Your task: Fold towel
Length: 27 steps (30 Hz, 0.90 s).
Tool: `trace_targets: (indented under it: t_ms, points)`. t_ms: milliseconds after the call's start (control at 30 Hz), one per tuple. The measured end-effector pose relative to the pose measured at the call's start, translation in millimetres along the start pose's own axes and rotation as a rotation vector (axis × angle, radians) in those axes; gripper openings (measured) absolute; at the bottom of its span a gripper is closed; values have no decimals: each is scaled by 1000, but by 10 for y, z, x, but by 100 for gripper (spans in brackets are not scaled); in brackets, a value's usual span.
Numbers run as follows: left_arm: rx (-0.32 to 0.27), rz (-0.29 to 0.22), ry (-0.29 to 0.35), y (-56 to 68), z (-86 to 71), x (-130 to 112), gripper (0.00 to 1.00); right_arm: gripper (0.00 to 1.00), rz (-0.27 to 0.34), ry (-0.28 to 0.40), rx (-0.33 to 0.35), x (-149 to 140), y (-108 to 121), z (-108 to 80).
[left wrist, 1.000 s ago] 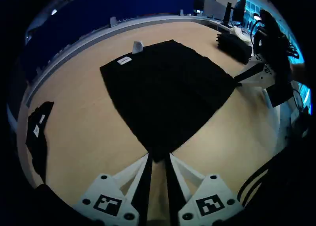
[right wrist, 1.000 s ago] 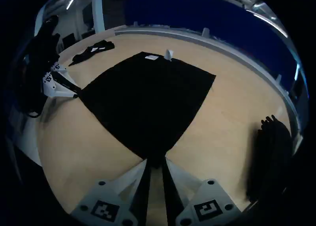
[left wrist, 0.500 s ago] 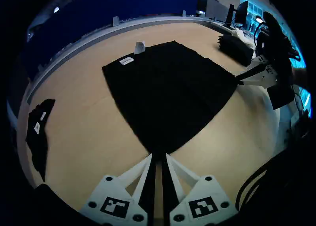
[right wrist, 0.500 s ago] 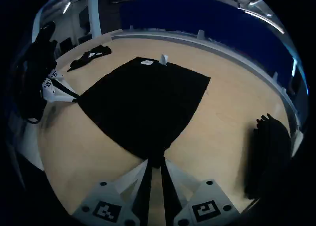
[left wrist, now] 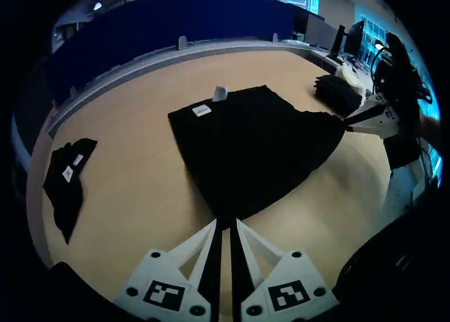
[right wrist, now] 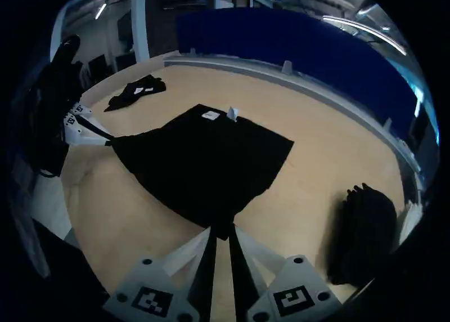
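The desk (left wrist: 129, 153) is a broad curved sheet of pale wood with a blue partition along its far edge; the towel (left wrist: 253, 142), black and single-layered, lies near the middle of it, most of its area flat on the wood, with the two near corners raised and the edge between them hanging in a shallow sag; no fold line shows anywhere in the cloth, so I judge the first fold has only begun.

A stack of dark folded cloths (left wrist: 337, 94) sits well apart on one side; a crumpled dark cloth (left wrist: 67, 181) lies well apart on the other.

The left claw (left wrist: 226, 223) has its fingers drawn together on one near corner, the cloth pinched between them; the right claw (right wrist: 221, 227) grips the other near corner in the same way, and in the left gripper view it shows farther off, drawing its corner to a point.

A small white label (left wrist: 201, 110) lies on the towel near its far edge; a small white object (left wrist: 219, 93) stands just beside that edge.

Done: both corners secured and lifted; left, as I judge it: carrying them over to the far edge, laying the half down square, letting go, and any further folds.
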<state>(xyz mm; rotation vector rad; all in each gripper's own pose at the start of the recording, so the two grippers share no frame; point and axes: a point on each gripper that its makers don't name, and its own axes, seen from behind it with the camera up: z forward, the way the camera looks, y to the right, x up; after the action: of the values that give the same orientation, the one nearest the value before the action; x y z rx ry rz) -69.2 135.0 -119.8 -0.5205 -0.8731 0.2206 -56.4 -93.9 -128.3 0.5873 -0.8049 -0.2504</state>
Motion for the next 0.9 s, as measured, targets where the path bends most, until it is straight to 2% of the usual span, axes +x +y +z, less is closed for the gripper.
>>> trace_targets:
  t_ms: [300, 500, 700, 900]
  points:
    - [-1, -8, 16, 79, -431, 90, 9, 15, -24, 19, 13, 221, -113, -374]
    - [-1, -18, 20, 136, -631, 99, 9, 15, -15, 19, 24, 253, -177, -563]
    - [-2, -16, 18, 174, -642, 91, 9, 15, -2, 12, 28, 226, -185, -617]
    - [-1, -17, 23, 156, -603, 181, 9, 15, 3, 9, 21, 238, -126, -565]
